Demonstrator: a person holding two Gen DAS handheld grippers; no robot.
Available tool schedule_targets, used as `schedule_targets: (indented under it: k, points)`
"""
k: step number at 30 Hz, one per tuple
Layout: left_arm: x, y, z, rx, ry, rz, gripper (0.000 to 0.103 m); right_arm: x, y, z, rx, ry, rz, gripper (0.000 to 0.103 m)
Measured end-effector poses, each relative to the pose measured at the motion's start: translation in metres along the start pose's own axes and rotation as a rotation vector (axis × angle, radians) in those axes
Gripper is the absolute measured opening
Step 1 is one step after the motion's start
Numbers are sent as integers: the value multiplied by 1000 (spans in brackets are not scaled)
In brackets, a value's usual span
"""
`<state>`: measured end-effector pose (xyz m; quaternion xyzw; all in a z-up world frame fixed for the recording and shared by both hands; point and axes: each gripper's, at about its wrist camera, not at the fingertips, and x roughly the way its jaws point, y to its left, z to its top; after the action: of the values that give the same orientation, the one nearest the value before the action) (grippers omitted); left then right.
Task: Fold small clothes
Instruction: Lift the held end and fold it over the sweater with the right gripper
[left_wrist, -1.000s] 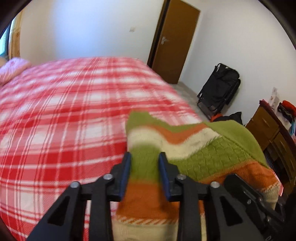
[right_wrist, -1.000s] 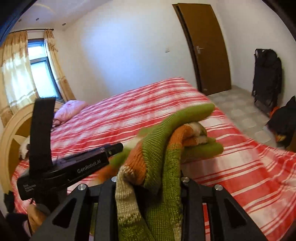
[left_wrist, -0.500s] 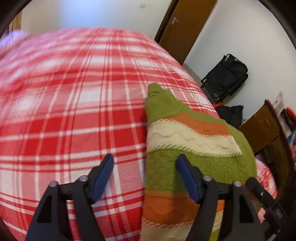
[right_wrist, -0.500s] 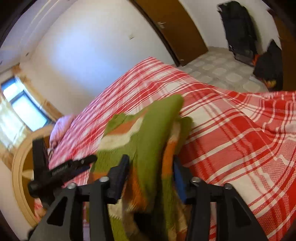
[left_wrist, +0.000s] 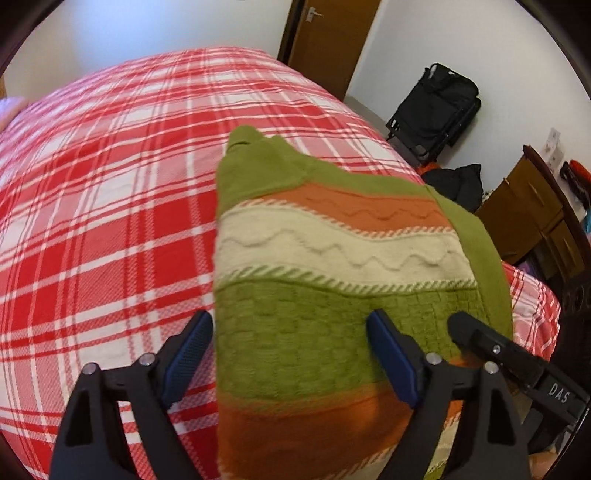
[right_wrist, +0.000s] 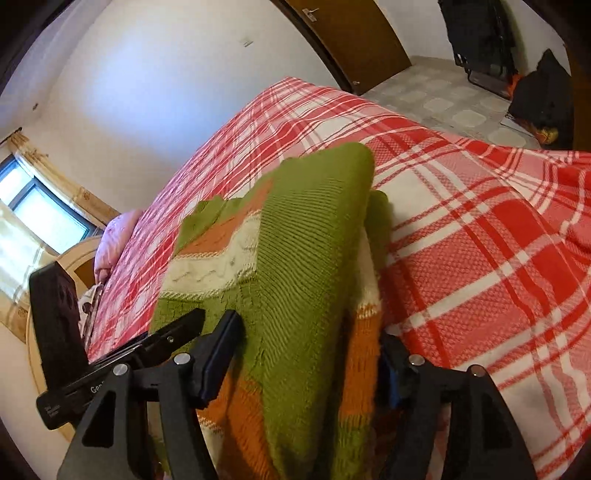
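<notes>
Item: green, orange and cream striped knitted sweater (left_wrist: 332, 266), folded, lying on red-and-white plaid bed (left_wrist: 110, 206).
Long axis: six to twelve o'clock, away from both tongs.
Left tongs (left_wrist: 291, 354): just opened wide, straddling sweater's left half, gripping nothing.
Right tongs (right_wrist: 310, 354): just opened, astride green folded sleeve (right_wrist: 306, 236), released.
Nearer: both equally, at hem end.

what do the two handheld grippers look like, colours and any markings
Both are black plastic frames with silver bolt heads and blue textured pads on the fingers. The left gripper and right gripper match. White lettering shows on each one's body: "DAS" in the left view, "Gen" in the right.

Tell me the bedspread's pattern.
Red and white plaid bedspread, clearest in the left wrist view.
</notes>
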<state>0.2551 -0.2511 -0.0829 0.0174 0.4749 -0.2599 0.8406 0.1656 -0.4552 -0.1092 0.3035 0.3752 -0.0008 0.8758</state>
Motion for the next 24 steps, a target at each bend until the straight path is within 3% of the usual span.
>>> schedule_targets:
  k: [2, 5, 8, 12, 19, 24]
  points:
    - [-3, -3, -1, 19, -10, 18, 73, 3, 6, 0, -38, 12, -15, 67]
    - [-6, -11, -1, 61, -35, 49, 61, 2, 14, -1, -64, 18, 8, 44]
    - [-9, -16, 0, 80, -57, 73, 48, -5, 27, -6, -127, -25, -33, 38]
    - [-17, -23, 2, 110, -95, 112, 37, -22, 46, -9, -193, -107, -19, 35]
    - [-28, -27, 13, 120, -152, 140, 35, -52, 73, -8, -284, -244, 14, 33]
    - [-32, -35, 32, 147, -223, 160, 30, -51, 60, 3, -233, -311, -18, 32]
